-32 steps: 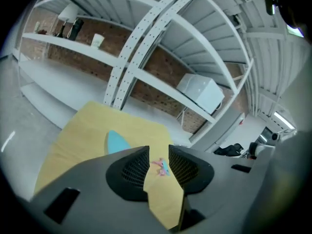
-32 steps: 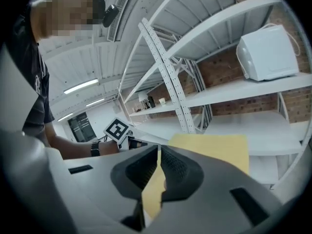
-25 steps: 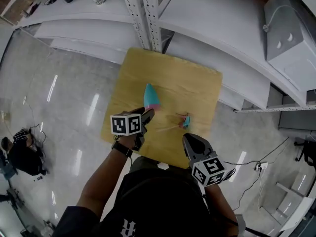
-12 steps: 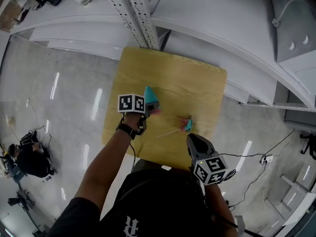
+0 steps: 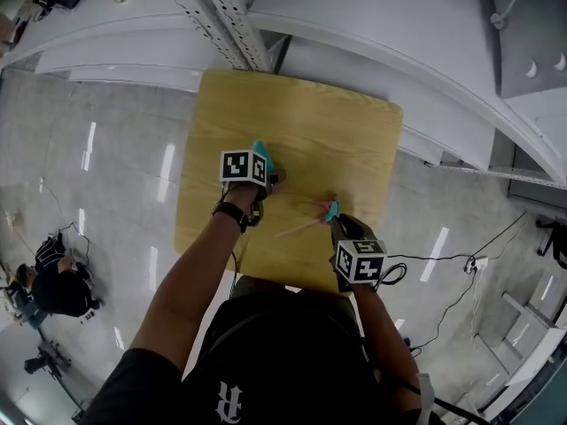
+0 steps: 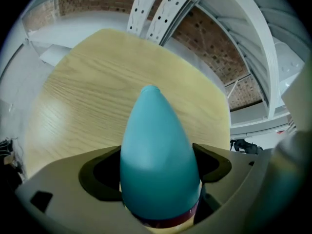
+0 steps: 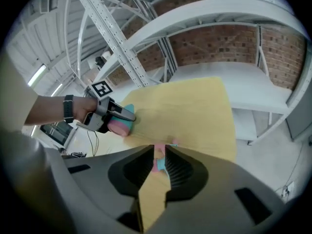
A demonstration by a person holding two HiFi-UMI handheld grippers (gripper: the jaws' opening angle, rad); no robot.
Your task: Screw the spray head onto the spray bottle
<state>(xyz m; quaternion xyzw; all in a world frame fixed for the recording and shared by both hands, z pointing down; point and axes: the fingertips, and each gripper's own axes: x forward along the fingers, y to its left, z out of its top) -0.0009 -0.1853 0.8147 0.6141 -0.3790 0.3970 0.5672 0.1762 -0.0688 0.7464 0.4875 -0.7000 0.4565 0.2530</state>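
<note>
A teal spray bottle (image 5: 260, 151) with a pink base lies on its side on the wooden table (image 5: 292, 113). My left gripper (image 5: 266, 178) is down over the bottle. In the left gripper view the bottle (image 6: 158, 150) fills the space between the wide-apart jaws, which have just been opening. A teal and pink spray head (image 5: 330, 209) with a thin tube lies to the right. My right gripper (image 5: 339, 227) points at it, and its jaws have just been opening to a narrow gap. The spray head (image 7: 159, 163) shows through that gap, at the tips.
White metal shelving with a perforated upright (image 5: 221, 25) stands behind the table. Grey polished floor surrounds it, with dark gear (image 5: 44, 277) at the left and cables (image 5: 447, 282) at the right. The table's far half is bare wood (image 7: 195, 106).
Both grippers have dropped toward the table. The left one has moved over the bottle. The right one has come forward to the spray head.
</note>
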